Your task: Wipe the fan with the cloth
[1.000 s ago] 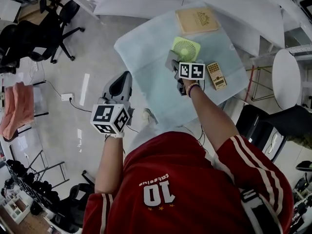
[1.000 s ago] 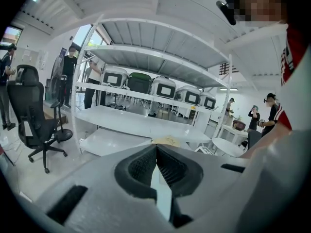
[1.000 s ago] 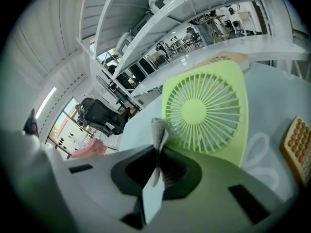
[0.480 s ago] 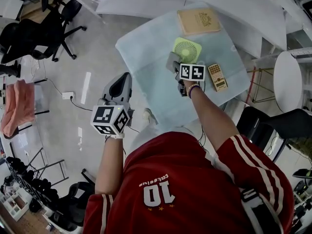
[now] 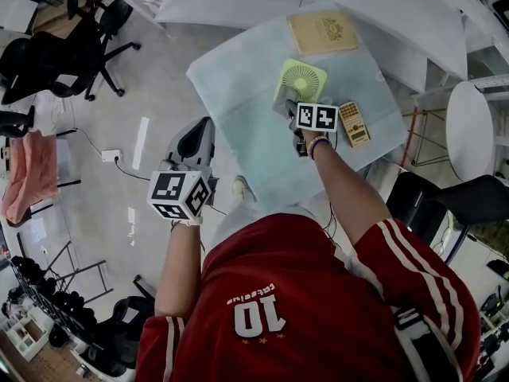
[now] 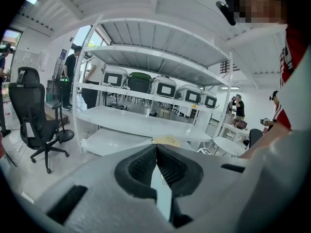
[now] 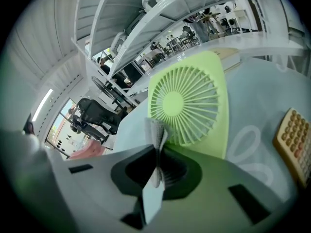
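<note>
Cloth (image 7: 156, 130) limp, pinched in right gripper (image 7: 158, 154) beside fan (image 7: 184, 103); fan probably light, brace frame; left gripper (image 6: 156, 150) closed, empty.

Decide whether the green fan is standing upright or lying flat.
Lying flat. In the head view the fan shows its round grille facing up, its body resting on the table cover.

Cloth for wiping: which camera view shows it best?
The right gripper view: the grey cloth is pinched between the shut jaws, before the green fan. The head view shows only a grey scrap; the left gripper view, nothing.
</note>
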The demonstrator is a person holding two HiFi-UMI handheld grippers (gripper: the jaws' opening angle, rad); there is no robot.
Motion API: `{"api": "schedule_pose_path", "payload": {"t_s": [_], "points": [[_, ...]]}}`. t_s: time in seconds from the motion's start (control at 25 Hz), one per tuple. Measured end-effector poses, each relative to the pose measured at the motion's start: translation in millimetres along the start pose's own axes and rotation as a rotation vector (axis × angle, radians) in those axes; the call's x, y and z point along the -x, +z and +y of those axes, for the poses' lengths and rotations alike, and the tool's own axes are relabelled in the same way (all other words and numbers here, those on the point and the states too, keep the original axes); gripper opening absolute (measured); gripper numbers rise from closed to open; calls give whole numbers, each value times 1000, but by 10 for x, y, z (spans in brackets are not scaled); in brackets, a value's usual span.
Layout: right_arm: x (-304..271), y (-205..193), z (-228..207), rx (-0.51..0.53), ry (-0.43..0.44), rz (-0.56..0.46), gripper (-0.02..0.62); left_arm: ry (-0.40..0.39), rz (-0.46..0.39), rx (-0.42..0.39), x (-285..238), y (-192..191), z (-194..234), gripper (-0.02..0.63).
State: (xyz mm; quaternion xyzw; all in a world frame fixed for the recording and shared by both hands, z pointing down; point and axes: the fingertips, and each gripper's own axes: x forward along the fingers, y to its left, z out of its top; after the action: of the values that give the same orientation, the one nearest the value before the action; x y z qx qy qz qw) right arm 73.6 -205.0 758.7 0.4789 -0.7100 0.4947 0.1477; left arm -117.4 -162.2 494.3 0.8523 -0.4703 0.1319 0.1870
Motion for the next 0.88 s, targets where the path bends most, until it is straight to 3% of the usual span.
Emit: {"api": "schedule_pose_path", "payload": {"t_s": [0.88], "points": [[218,-47,-254,-20,-26,-13,20,-26,-7,-4,-51,21,-227,5]]}}
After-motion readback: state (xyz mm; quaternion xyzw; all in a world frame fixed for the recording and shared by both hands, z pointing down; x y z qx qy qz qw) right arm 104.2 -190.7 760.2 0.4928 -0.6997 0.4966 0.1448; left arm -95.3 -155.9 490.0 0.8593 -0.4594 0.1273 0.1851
